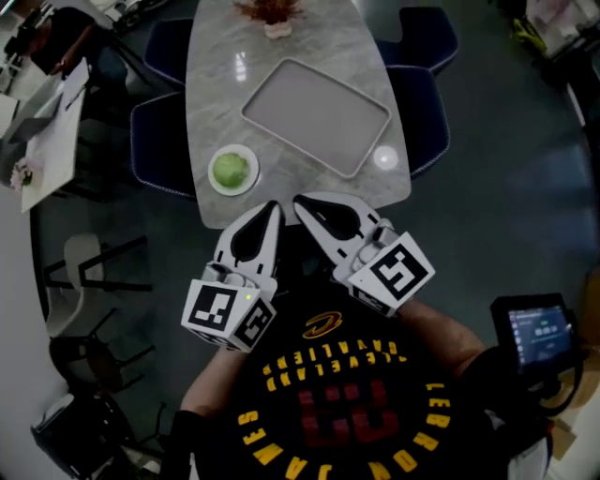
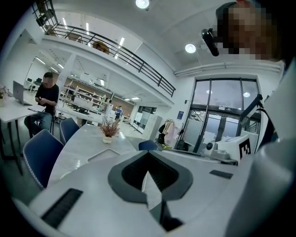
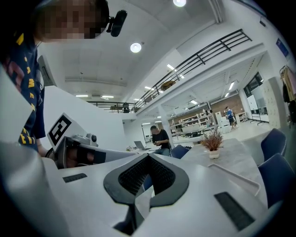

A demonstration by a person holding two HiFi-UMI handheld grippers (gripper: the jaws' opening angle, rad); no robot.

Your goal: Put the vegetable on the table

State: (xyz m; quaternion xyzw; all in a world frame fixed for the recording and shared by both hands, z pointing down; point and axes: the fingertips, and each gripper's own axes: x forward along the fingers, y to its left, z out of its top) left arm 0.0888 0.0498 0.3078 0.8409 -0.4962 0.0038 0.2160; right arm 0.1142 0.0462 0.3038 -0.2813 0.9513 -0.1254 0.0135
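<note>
A round green vegetable (image 1: 232, 170) lies on a small white plate (image 1: 249, 183) at the near left of the marble table (image 1: 216, 84). My left gripper (image 1: 273, 207) and right gripper (image 1: 299, 201) are side by side over the table's near edge, just right of the plate and touching nothing. Both are shut and hold nothing. In the left gripper view the left gripper (image 2: 148, 160) points along the table (image 2: 85, 141). In the right gripper view the right gripper (image 3: 148, 159) is tilted upward.
A large grey tray (image 1: 317, 116) lies mid-table, with a potted dry plant (image 1: 271, 17) at the far end. Blue chairs (image 1: 157, 141) line both sides. A person sits at a desk (image 3: 160, 139) beyond. A white chair (image 1: 77, 272) stands on the floor to the left.
</note>
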